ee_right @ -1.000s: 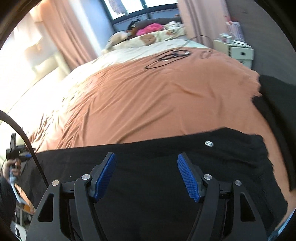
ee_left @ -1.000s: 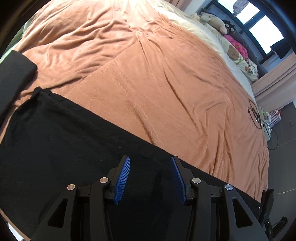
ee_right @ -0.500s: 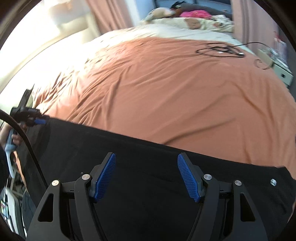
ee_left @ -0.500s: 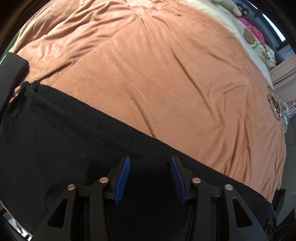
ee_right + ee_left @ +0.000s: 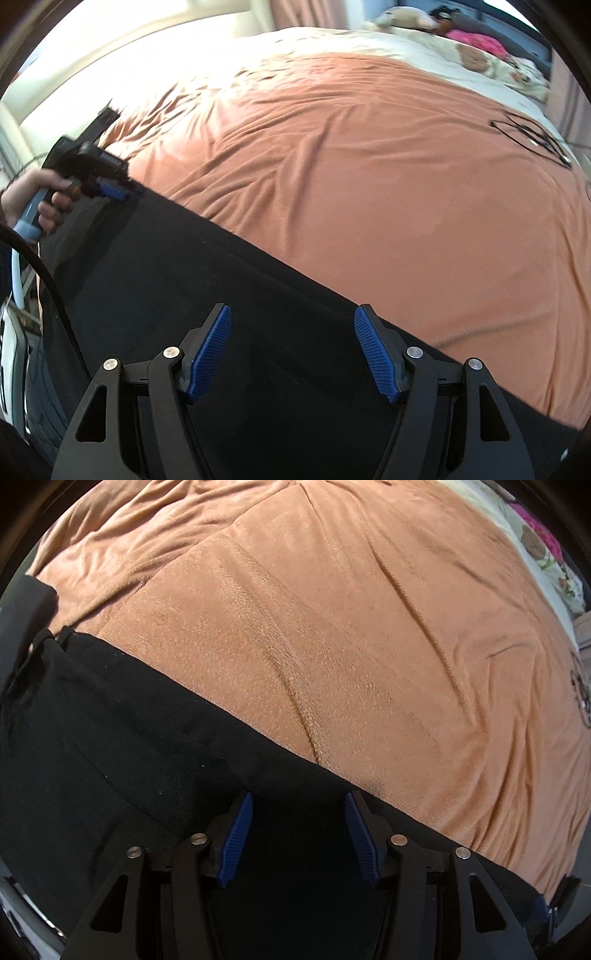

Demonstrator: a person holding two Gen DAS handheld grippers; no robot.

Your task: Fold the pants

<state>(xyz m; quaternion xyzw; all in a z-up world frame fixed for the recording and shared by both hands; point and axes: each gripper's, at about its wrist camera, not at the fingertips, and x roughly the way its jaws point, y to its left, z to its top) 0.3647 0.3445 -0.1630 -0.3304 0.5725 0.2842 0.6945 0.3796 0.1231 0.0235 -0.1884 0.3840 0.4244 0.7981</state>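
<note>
Both grippers have dropped closer over the black pants [image 5: 122, 746] spread along the near edge of the bed's orange blanket [image 5: 369, 627]. The left gripper [image 5: 298, 834] fingers, just opening wider, and the right gripper [image 5: 291, 354] fingers gape empty above the cloth. Cables [image 5: 532, 133] lie far off.

The left wrist camera looked steeply down past its own blue pads [image 5: 236, 834] from close above the black pants [image 5: 110, 746], with the orange blanket [image 5: 369, 627] filling the frame beyond. The right wrist camera faced less steeply, from a little farther off, taking in the pants [image 5: 184, 280], the blanket [image 5: 369, 166] and the far end of the bed. Both views shared pants and blanket. At its left edge, somewhat blurred, it caught the left gripper [image 5: 118, 192], probably low over the cloth.
</note>
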